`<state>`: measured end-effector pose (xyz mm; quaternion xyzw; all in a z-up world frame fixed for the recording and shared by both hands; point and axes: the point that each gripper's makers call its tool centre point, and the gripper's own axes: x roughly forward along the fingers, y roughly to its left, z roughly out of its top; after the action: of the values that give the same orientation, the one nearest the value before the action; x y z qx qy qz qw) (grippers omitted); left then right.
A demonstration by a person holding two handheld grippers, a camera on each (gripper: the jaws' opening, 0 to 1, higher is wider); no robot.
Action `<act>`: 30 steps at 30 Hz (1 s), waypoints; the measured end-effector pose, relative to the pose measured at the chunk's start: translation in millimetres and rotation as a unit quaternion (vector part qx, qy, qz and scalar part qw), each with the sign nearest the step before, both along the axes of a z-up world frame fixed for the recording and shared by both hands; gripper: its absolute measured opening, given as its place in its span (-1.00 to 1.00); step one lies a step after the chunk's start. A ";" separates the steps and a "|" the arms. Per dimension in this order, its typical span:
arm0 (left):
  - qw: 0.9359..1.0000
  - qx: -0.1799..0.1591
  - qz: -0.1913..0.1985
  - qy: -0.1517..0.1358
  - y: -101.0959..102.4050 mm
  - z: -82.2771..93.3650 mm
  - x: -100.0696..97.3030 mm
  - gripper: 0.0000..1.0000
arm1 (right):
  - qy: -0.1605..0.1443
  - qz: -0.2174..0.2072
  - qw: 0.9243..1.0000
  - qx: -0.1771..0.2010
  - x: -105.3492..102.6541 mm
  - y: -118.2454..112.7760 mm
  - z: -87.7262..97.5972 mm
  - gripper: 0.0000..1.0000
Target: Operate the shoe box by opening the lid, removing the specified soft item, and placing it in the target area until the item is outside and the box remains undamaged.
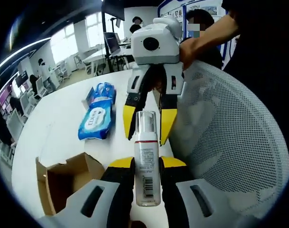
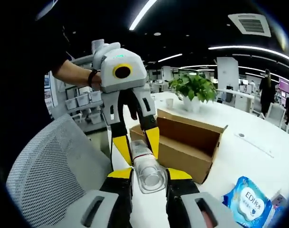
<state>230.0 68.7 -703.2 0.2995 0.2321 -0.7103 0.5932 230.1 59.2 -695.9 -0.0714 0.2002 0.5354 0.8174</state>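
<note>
1. The left gripper (image 1: 146, 164) has its jaws closed on a bottle's (image 1: 146, 161) body, holding it out level, likely for a handover.
2. The right gripper (image 1: 148, 122) meets it head-on; its jaws flank the cap end, but I cannot tell whether they are clamped.
3. The box (image 2: 187, 140) sits open on the desk (image 2: 248, 152) beyond the right jaws.
4. The wipes (image 1: 97, 116), probably the soft item, lie outside, beside the right gripper.
</note>
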 end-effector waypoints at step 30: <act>0.987 -0.052 0.144 0.037 5.0 -1.4 22.1 -0.37 | 0.040 -0.046 0.998 0.006 0.0 -27.0 -4.5 -0.67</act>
<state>252.1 73.6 -704.7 0.2052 0.2572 -0.6390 0.6953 230.1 32.2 -700.5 -0.0355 0.2323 0.5007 0.8331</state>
